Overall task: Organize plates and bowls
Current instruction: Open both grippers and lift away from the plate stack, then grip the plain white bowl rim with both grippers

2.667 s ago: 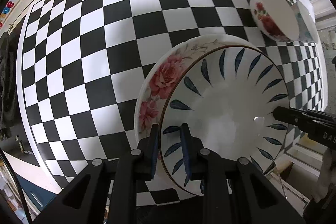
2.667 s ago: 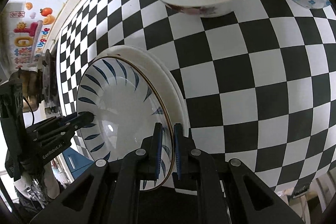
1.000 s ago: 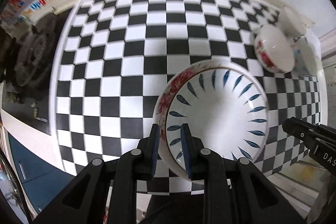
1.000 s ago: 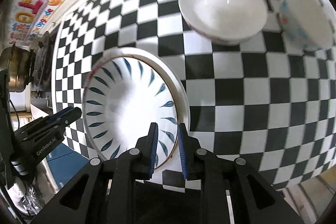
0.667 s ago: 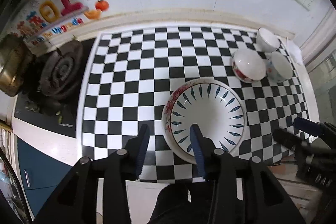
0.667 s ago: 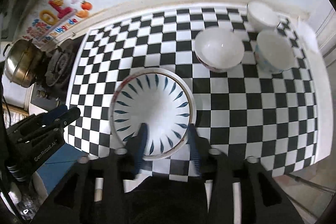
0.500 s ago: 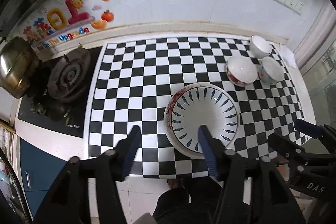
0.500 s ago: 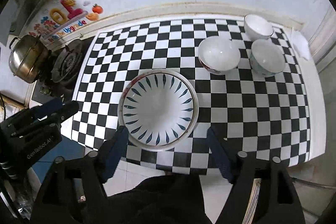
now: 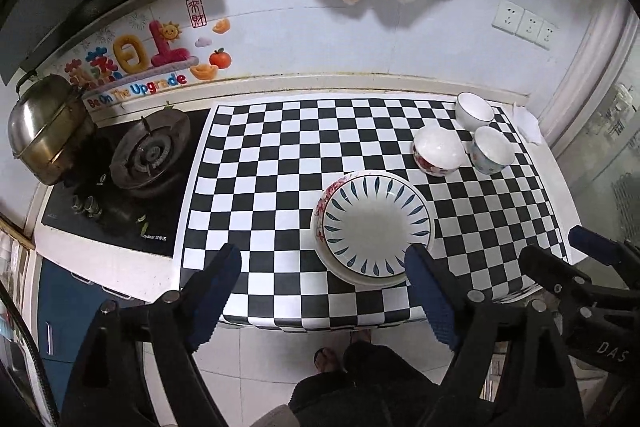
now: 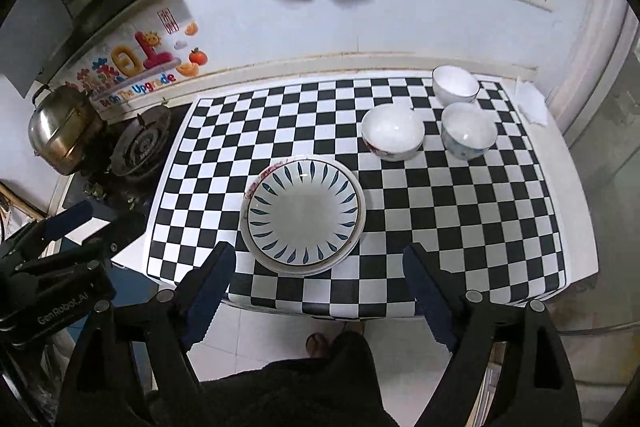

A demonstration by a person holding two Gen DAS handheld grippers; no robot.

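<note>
- On the checkered mat (image 10: 460, 223), my blue-leaf plate (image 10: 303, 216) sits stacked on the rose-rimmed plate (image 9: 325, 195): plates done, I judge.
- Three bowls (image 10: 393, 132) stand apart at the far right corner, unstacked.
- My left gripper (image 9: 324, 291) and right gripper (image 10: 316, 285) hang above, jaws opening, empty.

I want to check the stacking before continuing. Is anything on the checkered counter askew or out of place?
Slightly: the blue-leaf plate lies off-centre on the rose-patterned plate, whose rim shows mainly on the left. The three bowls stand apart, unstacked. Nothing looks spilled or broken.
</note>
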